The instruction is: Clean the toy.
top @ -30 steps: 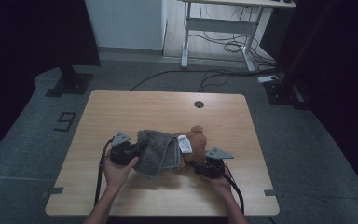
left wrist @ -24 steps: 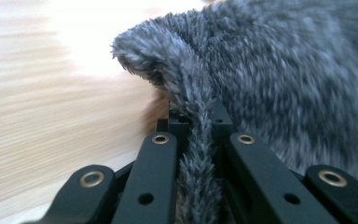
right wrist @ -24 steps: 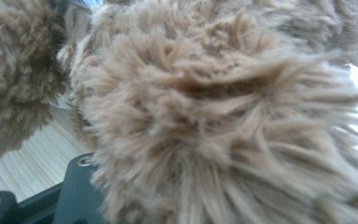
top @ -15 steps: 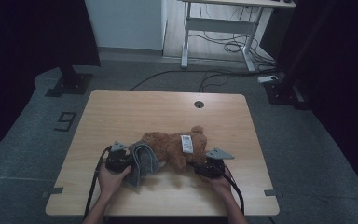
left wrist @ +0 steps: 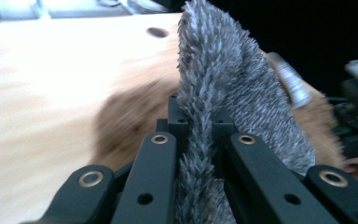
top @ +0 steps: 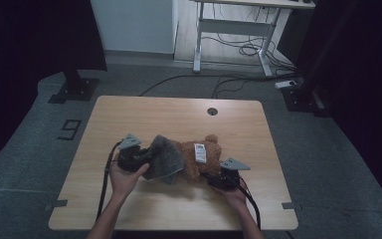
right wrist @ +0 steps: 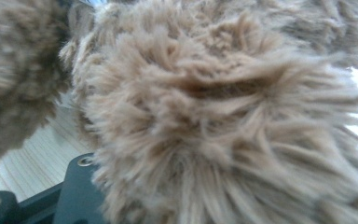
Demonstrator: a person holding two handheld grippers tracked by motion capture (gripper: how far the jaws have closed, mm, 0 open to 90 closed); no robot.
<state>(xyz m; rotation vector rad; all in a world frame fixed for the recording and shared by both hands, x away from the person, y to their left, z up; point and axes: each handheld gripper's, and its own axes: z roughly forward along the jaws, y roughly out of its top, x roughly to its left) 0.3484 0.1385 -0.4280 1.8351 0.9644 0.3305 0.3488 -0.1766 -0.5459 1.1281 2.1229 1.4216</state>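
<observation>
High view: the brown bear (top: 199,159) lies near the tabletop (top: 179,112) middle, toward 6 o'clock. The left gripper (top: 142,158), at the bear's 9 o'clock, has its fingers (left wrist: 161,154) clamped on a grey cloth (top: 163,158), probably to pull it off. The right gripper (top: 218,178), at 4 o'clock, pinches fluffy fur, seemingly steadying the bear.

My left gripper (top: 146,160) swung the grey fur cloth (top: 165,158) down toward me, then lifted it back. The cloth now stands bunched at its jaws, less spread over the brown teddy (top: 199,162).
</observation>
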